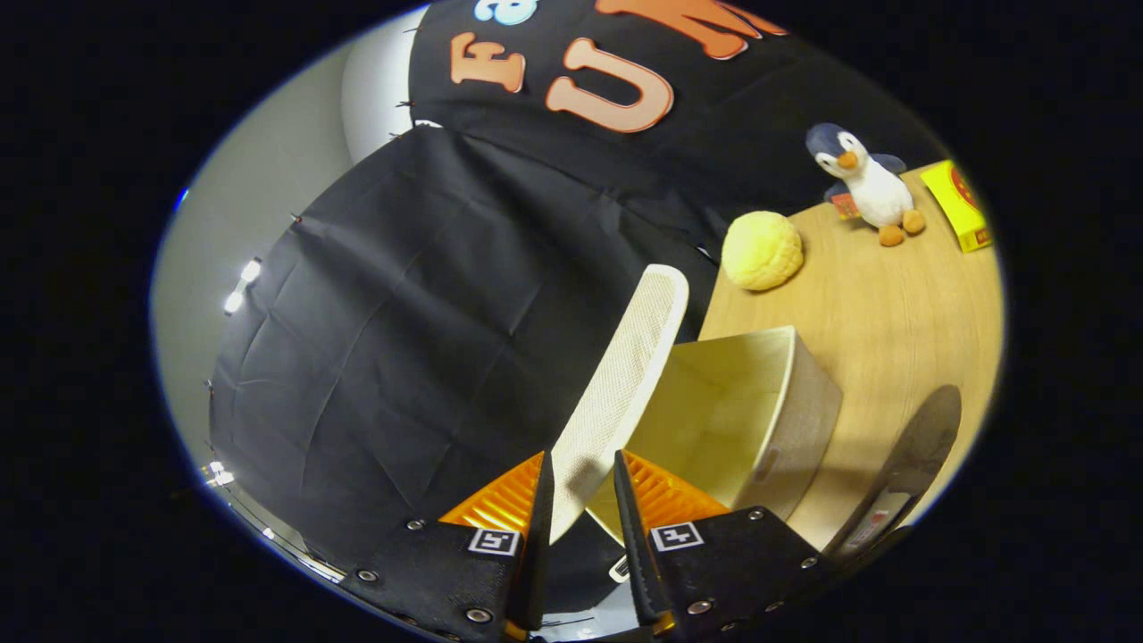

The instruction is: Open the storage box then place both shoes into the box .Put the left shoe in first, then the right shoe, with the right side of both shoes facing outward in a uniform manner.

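Fingers (582, 500) pinch the lid (625, 375) at its near end; lid stands raised, long axis running straight ahead. Open box (804, 402) sits just right of it on the bench (893, 304).

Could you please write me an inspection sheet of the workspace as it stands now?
Surface: light wooden table, partly in shadow.
Job's things: cream fabric storage box stands open, inside looks empty; its cream mesh-textured lid is raised on edge. A dark shoe lies beside the box.
Clutter: round yellow bun-shaped plush, penguin soft toy and yellow carton beyond the box.
Grippers: tongs straddle the lid's lower end; contact on both fingers cannot be confirmed.
Cables: nothing seen.
Surroundings: black cloth booth wall, pale wall behind it.
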A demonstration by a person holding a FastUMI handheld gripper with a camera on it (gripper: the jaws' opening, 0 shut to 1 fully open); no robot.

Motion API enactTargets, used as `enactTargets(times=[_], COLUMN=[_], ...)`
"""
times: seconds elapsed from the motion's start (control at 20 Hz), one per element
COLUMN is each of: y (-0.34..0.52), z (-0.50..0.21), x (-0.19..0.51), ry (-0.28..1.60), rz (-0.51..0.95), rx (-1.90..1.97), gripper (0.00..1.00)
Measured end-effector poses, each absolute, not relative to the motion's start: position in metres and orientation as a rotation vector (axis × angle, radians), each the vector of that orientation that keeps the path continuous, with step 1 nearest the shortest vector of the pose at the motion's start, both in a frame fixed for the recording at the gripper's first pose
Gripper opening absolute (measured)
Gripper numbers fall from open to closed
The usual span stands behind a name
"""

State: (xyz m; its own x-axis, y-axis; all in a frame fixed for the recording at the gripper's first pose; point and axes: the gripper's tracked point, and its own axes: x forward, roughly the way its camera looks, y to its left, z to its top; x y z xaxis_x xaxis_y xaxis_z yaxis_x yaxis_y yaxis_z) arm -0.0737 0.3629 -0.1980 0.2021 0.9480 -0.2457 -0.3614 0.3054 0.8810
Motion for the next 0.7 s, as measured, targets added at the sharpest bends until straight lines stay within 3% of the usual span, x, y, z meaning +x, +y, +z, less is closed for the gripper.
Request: enactTargets(times=[0.7], y=[0.505], z=[-0.141], x=[-0.082], ry=[0.842], rz=[1.184], rx=[0.592], gripper=[0.13])
